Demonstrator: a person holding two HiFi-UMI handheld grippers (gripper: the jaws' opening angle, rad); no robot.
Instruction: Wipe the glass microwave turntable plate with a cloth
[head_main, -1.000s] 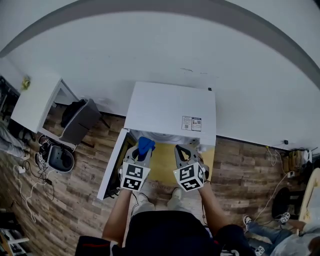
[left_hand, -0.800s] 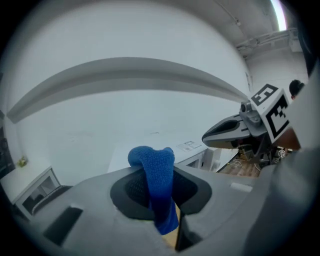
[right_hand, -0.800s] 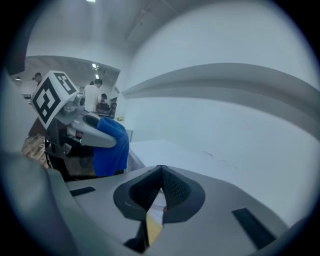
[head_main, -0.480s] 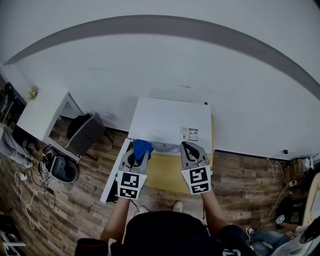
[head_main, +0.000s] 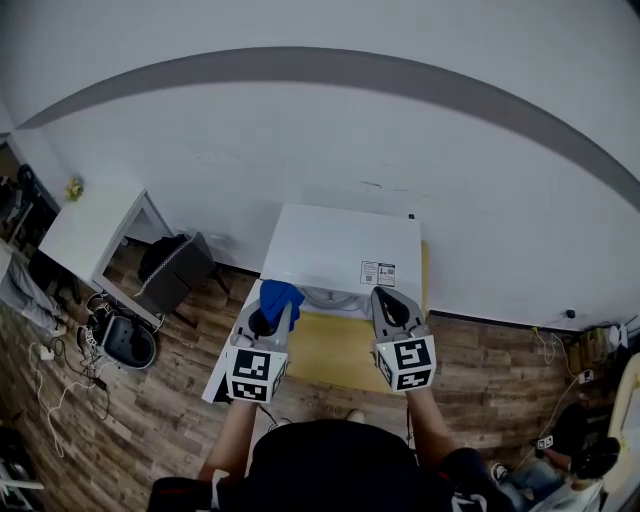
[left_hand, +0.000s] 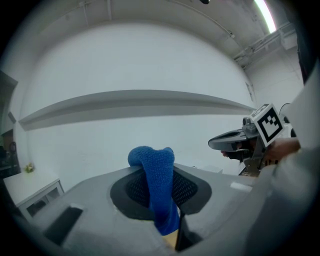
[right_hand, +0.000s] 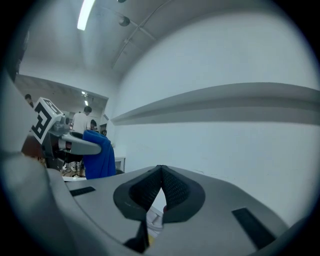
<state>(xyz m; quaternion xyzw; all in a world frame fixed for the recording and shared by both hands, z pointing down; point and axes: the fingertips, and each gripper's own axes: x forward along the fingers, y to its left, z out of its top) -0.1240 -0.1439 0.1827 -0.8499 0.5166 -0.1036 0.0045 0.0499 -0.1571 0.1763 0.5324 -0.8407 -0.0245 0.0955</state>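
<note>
Hanging blue cloth (left_hand: 152, 172): pinched in your left gripper (head_main: 272, 312), whose jaws are clamped on it, the fold draped over their tips. Right gripper (right_hand: 160, 170): alongside, jaws pressed together, nothing between. White microwave (head_main: 340, 245): just ahead of and below both grippers. Pale rounded rim (head_main: 335, 297) at its mouth: whether it is the glass plate, you cannot tell.

Head view looks down; gripper views face wall (left_hand: 150, 65)

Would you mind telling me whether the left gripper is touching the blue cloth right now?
Touching. In the left gripper view, the blue cloth is pinched between the dark pads of the left gripper, and its folded end bulges above them.
</note>
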